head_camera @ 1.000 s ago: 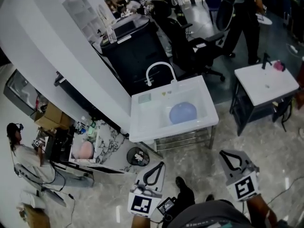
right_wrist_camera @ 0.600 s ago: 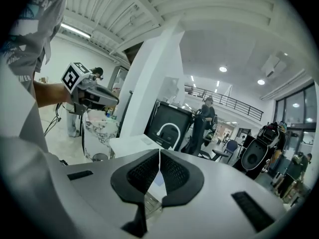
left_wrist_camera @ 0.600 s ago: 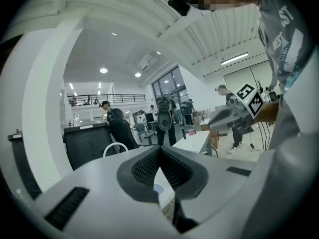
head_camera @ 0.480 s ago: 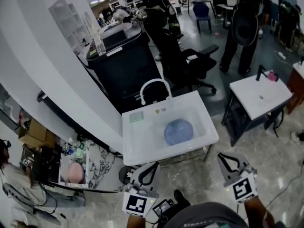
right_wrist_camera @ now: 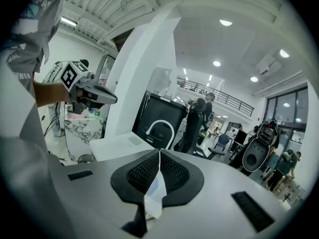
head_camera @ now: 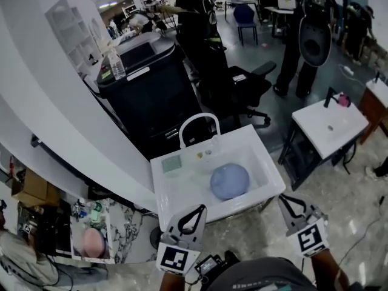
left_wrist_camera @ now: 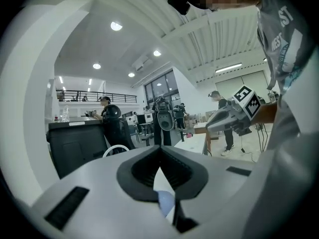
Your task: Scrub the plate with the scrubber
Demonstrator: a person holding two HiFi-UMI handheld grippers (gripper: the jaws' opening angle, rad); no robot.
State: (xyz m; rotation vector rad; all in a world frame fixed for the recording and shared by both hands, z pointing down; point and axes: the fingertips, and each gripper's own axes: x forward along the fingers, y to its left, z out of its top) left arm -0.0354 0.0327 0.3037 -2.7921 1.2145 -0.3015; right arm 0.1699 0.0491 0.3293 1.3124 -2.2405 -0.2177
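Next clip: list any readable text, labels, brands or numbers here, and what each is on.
No text reads whole.
Print on the person's grey shirt: partial letters, too distorted to read.
On the black cabinet, a white strip: too small.
Square markers on left gripper and right gripper: patterns, no letters.

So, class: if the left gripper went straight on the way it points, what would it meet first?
The left gripper would probably meet the white sink at its front rim first; the blue plate lies beyond in the basin, though depth is unclear.
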